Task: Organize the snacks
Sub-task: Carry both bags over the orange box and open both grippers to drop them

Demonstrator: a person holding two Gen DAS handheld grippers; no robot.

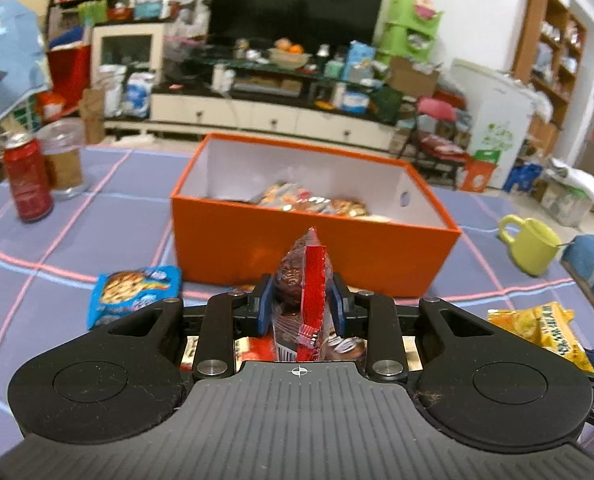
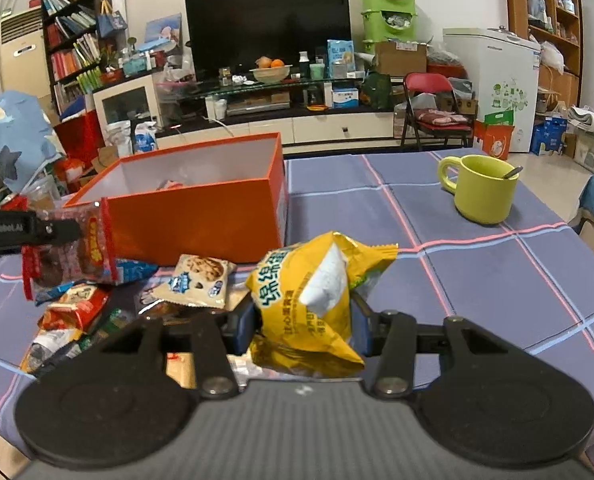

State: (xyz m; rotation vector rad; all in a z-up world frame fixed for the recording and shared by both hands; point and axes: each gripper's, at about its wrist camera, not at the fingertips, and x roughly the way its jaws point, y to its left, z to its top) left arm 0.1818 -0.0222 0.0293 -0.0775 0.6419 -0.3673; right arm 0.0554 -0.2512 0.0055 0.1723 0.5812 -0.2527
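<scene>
My left gripper (image 1: 301,296) is shut on a red and clear snack packet (image 1: 303,300), held just in front of the orange box (image 1: 317,252); the packet also shows in the right wrist view (image 2: 67,252). The box (image 2: 201,216) is open and holds several snack packets (image 1: 313,202). My right gripper (image 2: 303,320) is shut on a yellow snack bag (image 2: 309,300), to the right of the box's near corner. A blue cookie packet (image 1: 133,292) lies on the table left of the left gripper. A cookie packet (image 2: 199,280) and several other snacks (image 2: 73,316) lie in a pile at the left.
A yellow-green mug (image 2: 483,188) with a spoon stands on the table at the right. A red can (image 1: 27,178) and a clear cup (image 1: 63,158) stand at the far left. The table has a purple checked cloth (image 2: 477,280). A blue chair back (image 1: 593,264) is at the right edge.
</scene>
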